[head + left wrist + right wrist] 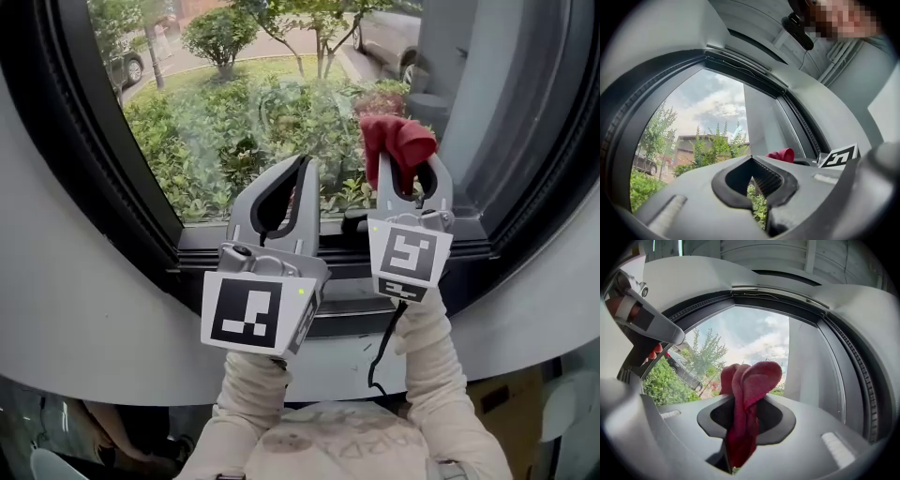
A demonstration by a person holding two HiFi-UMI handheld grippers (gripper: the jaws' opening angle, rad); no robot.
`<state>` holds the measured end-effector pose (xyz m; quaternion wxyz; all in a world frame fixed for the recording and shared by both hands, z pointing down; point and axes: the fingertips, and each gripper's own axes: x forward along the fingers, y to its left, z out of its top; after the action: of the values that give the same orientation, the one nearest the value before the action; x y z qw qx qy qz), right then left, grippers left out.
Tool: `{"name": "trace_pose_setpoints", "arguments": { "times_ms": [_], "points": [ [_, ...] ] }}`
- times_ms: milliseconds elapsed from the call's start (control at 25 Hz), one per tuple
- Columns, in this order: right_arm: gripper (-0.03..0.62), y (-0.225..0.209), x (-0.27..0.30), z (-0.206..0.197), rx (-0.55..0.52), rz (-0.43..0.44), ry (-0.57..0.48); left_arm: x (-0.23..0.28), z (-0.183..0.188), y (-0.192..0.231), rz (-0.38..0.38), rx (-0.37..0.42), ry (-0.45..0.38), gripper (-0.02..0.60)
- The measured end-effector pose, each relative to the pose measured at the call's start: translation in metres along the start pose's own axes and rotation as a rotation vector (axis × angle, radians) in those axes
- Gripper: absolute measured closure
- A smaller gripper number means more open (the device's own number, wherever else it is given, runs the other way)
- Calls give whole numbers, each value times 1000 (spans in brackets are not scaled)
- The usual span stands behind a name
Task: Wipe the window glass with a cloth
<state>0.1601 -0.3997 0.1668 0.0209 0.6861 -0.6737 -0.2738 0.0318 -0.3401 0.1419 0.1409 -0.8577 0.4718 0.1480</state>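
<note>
The window glass (253, 103) fills the upper head view, with green bushes and a street behind it. My right gripper (405, 173) is shut on a dark red cloth (398, 141), held up close to the lower right part of the glass; I cannot tell whether the cloth touches it. In the right gripper view the cloth (747, 380) bunches out above the jaws of that gripper (745, 401). My left gripper (302, 161) is raised beside it to the left, shut with nothing held. In the left gripper view its tips (752, 183) leave only a thin slit, and the cloth (783, 154) shows to the right.
A thick dark window frame (112, 169) curves round the glass, and a dark sill (347, 300) runs just below both grippers. A grey pillar (469, 84) stands outside at the right. A black cable (382, 352) hangs from the right gripper along the sleeve.
</note>
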Motion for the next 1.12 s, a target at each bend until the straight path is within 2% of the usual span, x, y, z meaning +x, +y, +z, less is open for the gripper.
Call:
{"name": "trace_pose_setpoints", "arguments": {
  "times_ms": [240,520,680,920,1120],
  "points": [
    [471,18,-14,5,91,139,-21,-15,2,0,30,3,15,581],
    [471,50,-61,37,192,294,-97,-37,9,-8,14,38,19,581],
    [470,58,-91,41,246,362,-102,-52,7,-15,-11,60,17,581],
    [470,71,-132,39,328,410,-76,-78,-3,-17,-24,57,53,581],
    [470,84,-145,45,385,435,-68,-92,-3,-15,-30,43,62,581]
  ]
}}
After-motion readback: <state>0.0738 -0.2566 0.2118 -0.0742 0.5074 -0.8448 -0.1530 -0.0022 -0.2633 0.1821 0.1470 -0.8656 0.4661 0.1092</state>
